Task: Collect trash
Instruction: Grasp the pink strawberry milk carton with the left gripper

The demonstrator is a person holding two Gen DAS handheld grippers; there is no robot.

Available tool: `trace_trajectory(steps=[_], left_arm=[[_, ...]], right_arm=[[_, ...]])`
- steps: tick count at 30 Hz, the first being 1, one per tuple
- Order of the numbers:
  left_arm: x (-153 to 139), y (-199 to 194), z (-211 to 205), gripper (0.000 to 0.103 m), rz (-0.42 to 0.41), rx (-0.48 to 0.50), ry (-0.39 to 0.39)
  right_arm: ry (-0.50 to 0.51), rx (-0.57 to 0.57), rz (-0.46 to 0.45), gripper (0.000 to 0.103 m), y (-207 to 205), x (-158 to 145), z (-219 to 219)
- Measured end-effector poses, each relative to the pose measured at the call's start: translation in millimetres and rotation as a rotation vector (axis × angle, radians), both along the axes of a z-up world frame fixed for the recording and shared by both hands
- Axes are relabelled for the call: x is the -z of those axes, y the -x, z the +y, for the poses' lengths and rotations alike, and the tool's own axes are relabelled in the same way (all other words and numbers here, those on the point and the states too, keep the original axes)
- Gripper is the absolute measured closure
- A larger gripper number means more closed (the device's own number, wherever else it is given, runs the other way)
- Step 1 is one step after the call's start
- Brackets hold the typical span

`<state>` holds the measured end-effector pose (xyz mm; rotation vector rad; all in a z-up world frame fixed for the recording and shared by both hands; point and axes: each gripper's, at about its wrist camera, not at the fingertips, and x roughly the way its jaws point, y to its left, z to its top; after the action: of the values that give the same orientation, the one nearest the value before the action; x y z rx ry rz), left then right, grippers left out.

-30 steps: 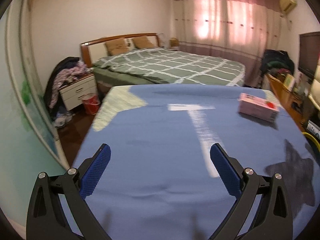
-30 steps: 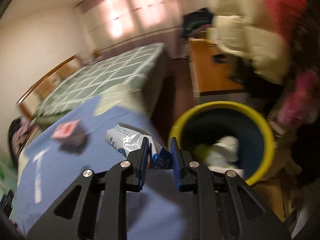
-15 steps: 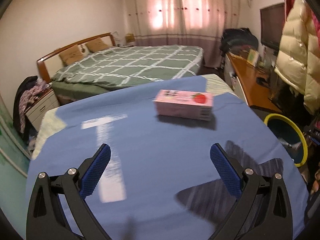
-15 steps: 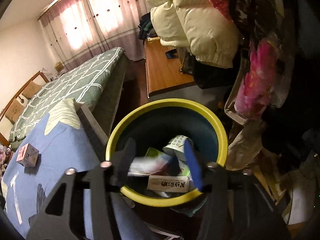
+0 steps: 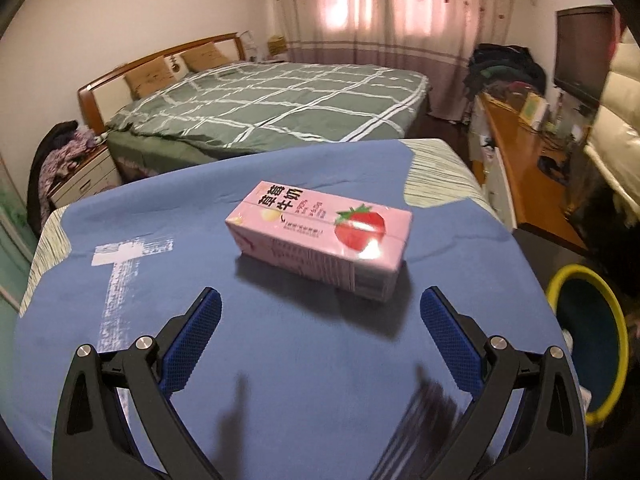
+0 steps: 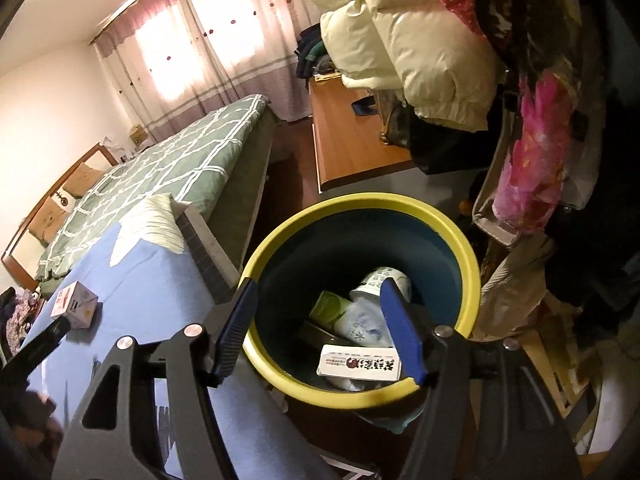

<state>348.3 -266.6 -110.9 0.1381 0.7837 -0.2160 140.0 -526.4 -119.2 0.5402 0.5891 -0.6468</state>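
Observation:
A pink strawberry-milk carton [image 5: 320,240] lies on its side on the blue-covered table [image 5: 280,380]; it also shows small in the right wrist view [image 6: 74,306]. My left gripper [image 5: 320,316] is open and empty, just short of the carton, jaws wider than it. A yellow-rimmed dark bin [image 6: 452,236] stands on the floor off the table's right edge; it also shows in the left wrist view [image 5: 592,276]. It holds a white wrapper [image 6: 360,322], a cup, a green pack and a small box. My right gripper [image 6: 320,320] is open and empty above the bin.
A green checked bed [image 5: 272,108] lies beyond the table. A wooden desk [image 5: 524,172] runs along the right wall. Puffy coats and bags [image 6: 420,40] hang close over the bin. A white tape cross [image 5: 120,260] marks the cloth.
My right gripper carried the wrapper from the table to over the bin, opened, and the wrapper dropped in. My left gripper swung right and closer to the pink carton, staying open.

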Motion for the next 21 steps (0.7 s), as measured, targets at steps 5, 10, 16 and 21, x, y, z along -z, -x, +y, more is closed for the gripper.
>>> trace_trajectory(steps=[5, 10, 16, 21], left_arm=[[9.5, -21.5, 3.5, 0.005, 0.050, -0.058, 0.023], [9.1, -21.0, 43.5, 0.005, 0.058, -0.110, 0.039], [5.6, -14.2, 121.8, 0.005, 0.038, -0.227, 0.014], [-9.5, 0.5, 144.4, 0.005, 0.023, -0.215, 0.059]], right_arm=[[-0.020, -0.011, -0.007, 0.039, -1.8, 1.4, -1.2], [-0.032, -0.021, -0.012, 0.039, -3.1, 2.7, -1.1], [-0.032, -0.033, -0.013, 0.038, -5.3, 3.1, 1.1], [-0.038, -0.041, -0.014, 0.037, -6.9, 4.2, 1.7]])
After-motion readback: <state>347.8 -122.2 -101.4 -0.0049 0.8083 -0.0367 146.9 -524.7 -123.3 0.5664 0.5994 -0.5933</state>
